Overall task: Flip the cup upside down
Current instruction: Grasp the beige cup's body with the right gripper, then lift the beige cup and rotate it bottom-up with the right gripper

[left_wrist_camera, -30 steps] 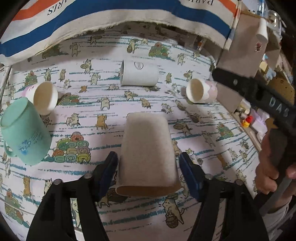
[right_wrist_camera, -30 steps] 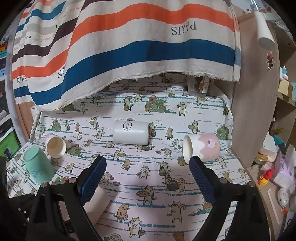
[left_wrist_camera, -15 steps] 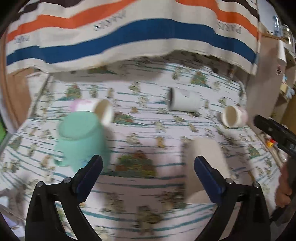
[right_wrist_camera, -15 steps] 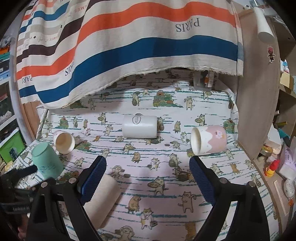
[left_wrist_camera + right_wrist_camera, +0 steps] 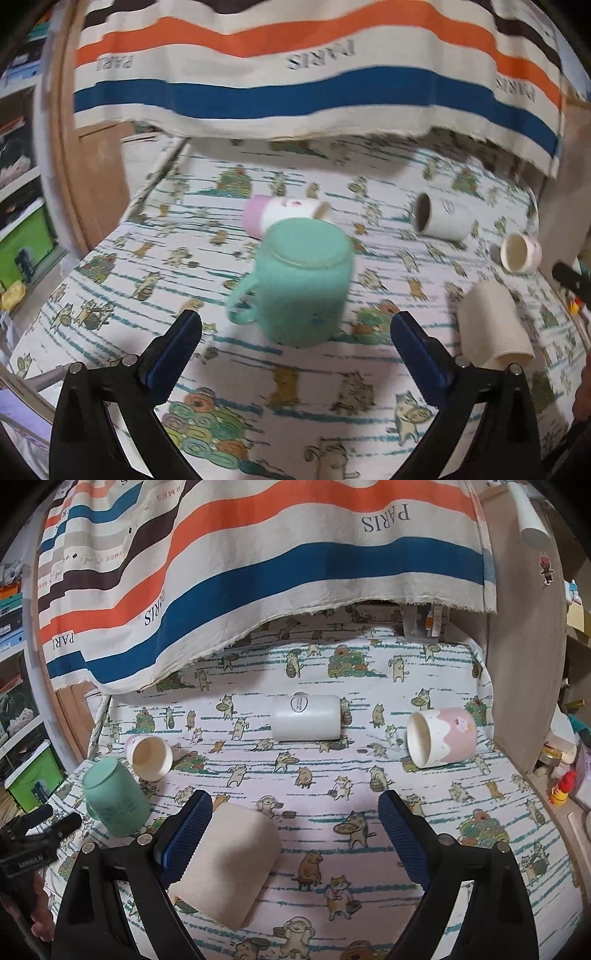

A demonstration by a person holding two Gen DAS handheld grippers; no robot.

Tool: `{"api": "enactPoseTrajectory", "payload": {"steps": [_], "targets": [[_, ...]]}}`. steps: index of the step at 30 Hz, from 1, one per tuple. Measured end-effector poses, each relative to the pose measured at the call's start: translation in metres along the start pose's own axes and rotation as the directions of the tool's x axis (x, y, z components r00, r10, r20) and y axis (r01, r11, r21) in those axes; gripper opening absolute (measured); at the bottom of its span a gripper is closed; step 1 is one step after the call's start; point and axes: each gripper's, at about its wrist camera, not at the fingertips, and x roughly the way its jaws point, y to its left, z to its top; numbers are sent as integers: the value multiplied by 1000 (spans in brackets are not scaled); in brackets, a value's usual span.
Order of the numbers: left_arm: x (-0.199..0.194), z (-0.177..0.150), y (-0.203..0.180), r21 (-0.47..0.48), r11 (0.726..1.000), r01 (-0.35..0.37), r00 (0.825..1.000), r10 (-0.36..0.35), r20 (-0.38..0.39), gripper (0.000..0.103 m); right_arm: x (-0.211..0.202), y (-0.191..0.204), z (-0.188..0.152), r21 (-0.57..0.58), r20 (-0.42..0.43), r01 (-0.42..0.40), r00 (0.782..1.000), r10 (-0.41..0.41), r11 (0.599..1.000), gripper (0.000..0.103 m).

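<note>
Left gripper [image 5: 295, 345] open wide, fingers [image 5: 173, 354] empty, aimed at green mug [image 5: 303, 280] standing base-up on cat-print surface [image 5: 369, 387], handle to the left. Mug already inverted; reads as done. Left-wrist view motion-blurred, so fine detail uncertain.

Right gripper [image 5: 295, 836] also open, nothing held. Beige cup [image 5: 229, 860] lying on its side just inside the left finger of that gripper, touching or nearly so; cannot tell which. Mouth end toward near edge, closed end pointing far.

Other cups on their sides: small pink-based cup [image 5: 149, 753] just behind green mug, white cylindrical cup [image 5: 306, 720] at far centre, pink-and-white cup [image 5: 441, 736] at far right. Striped cloth [image 5: 258, 554] hanging over far edge of surface.

Judgement: step in hand is choosing and approaching next cup to invert; beige cup the likely candidate, being nearest to both grippers.

Notes for doing it well:
- Centre cup between fingers before closing; currently off to the left in right-wrist view.
- Grip across mid-body, not rim, to keep wall from slipping.
- Lift clear of cloth before rotating; soft printed cover could drag the rim.
- Rotate mouth downward, lower until rim sits flat, then release.
- Keep well apart from green mug to avoid knocking it over.
</note>
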Motion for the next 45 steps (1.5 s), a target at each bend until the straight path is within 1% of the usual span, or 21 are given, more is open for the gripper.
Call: {"api": "enactPoseTrajectory", "payload": {"steps": [2, 4, 7, 8, 11, 12, 14, 18, 21, 23, 25, 27, 28, 30, 35, 37, 41, 44, 45], "targets": [[3, 1, 0, 15, 1000, 17, 1000, -17, 7, 102, 1, 2, 0, 1, -5, 5, 1000, -5, 1000, 93], [4, 1, -10, 62, 997, 48, 998, -50, 33, 102, 2, 2, 1, 8, -7, 9, 1000, -9, 1000, 93], [9, 4, -28, 110, 987, 118, 991, -124, 50, 102, 3, 3, 5, 20, -13, 7, 1000, -7, 1000, 93], [11, 6, -33, 118, 983, 143, 987, -150, 52, 102, 4, 4, 6, 27, -18, 1, 1000, 0, 1000, 93], [18, 12, -48, 139, 978, 159, 983, -170, 73, 102, 6, 6, 10, 50, -42, -13, 999, 15, 999, 93], [22, 14, -51, 140, 973, 184, 978, -195, 71, 102, 7, 6, 11, 64, -57, -26, 998, 30, 998, 93], [27, 18, -54, 134, 969, 207, 974, -217, 71, 102, 11, 7, 14, 89, -86, -57, 994, 65, 994, 93], [30, 16, -60, 162, 969, 186, 969, -208, 130, 102, 25, 12, 22, 115, -162, -63, 983, 82, 991, 93], [32, 11, -65, 193, 968, 162, 973, -189, 129, 102, 42, 20, 23, 124, -216, -49, 973, 75, 991, 93], [31, 7, -68, 217, 966, 139, 975, -172, 142, 102, 55, 25, 21, 144, -254, -52, 963, 87, 988, 93], [32, 3, -72, 247, 965, 92, 980, -132, 150, 103, 64, 29, 17, 157, -278, -51, 956, 93, 986, 92], [32, 3, -72, 248, 964, 98, 980, -137, 146, 103, 72, 32, 14, 158, -290, -36, 954, 81, 987, 85], [32, 3, -69, 235, 967, 102, 979, -139, 146, 103, 74, 33, 13, 161, -298, -26, 952, 74, 987, 83], [32, 4, -64, 213, 971, 109, 978, -144, 153, 103, 79, 32, 11, 179, -311, -26, 947, 81, 984, 82], [32, 4, -66, 218, 971, 98, 979, -133, 152, 103, 89, 36, 10, 173, -340, -23, 937, 82, 985, 82], [32, 4, -66, 214, 972, 93, 980, -127, 153, 103, 96, 36, 7, 183, -367, -27, 926, 93, 983, 82], [32, 4, -64, 206, 974, 96, 979, -129, 155, 103, 106, 34, 1, 193, -399, -7, 913, 85, 981, 82], [31, 4, -63, 202, 975, 97, 979, -129, 156, 103, 112, 32, -2, 213, -416, -16, 903, 106, 977, 82], [31, 4, -63, 198, 975, 98, 979, -130, 157, 103, 114, 31, -3, 216, -421, -20, 900, 112, 976, 80]]}}
